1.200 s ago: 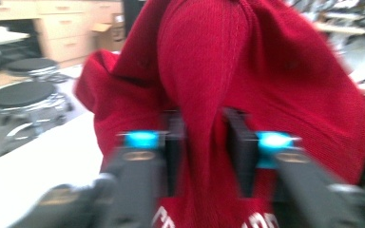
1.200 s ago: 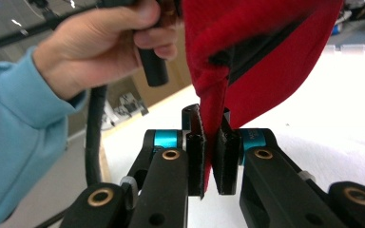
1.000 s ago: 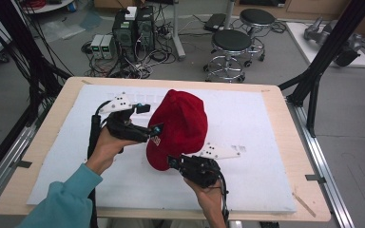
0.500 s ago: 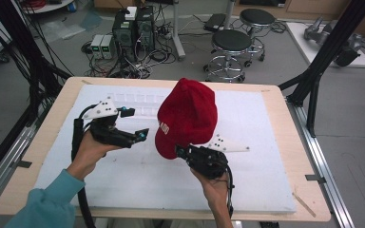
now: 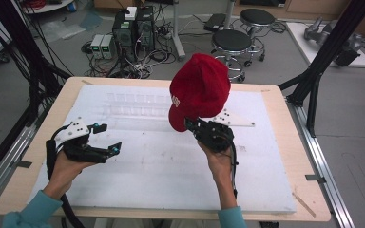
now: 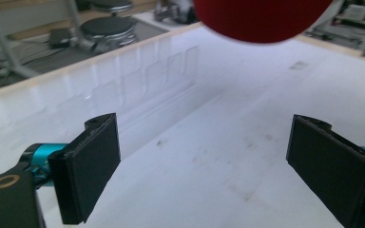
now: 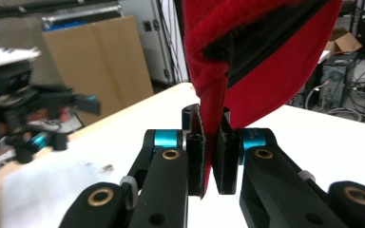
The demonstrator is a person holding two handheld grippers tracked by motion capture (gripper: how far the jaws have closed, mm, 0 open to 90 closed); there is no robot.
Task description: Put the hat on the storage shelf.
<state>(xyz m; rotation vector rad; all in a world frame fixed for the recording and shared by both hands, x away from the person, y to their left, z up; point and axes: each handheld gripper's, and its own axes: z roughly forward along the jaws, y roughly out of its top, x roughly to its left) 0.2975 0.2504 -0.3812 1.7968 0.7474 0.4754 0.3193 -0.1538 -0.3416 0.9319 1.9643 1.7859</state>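
A red cap [image 5: 199, 90] with white lettering hangs in the air above the middle of the white mat [image 5: 147, 166]. My right gripper [image 5: 192, 126] is shut on its lower edge; in the right gripper view the red fabric [image 7: 228, 57] is pinched between the two black pads [image 7: 195, 152]. My left gripper [image 5: 108, 137] is at the left side of the table, low over the mat, open and holding nothing. In the left gripper view its pads [image 6: 92, 166] stand wide apart, and the cap [image 6: 261, 19] shows at the top edge.
The wooden table [image 5: 285, 142] carries the white mat. Behind the table are computer boxes [image 5: 133, 26] with cables and two round stools [image 5: 233, 40]. Black frame posts [image 5: 323, 57] stand at the right and left sides.
My left gripper let go of the cap and moved left and down toward the mat. My right gripper lifted the cap higher and farther back.
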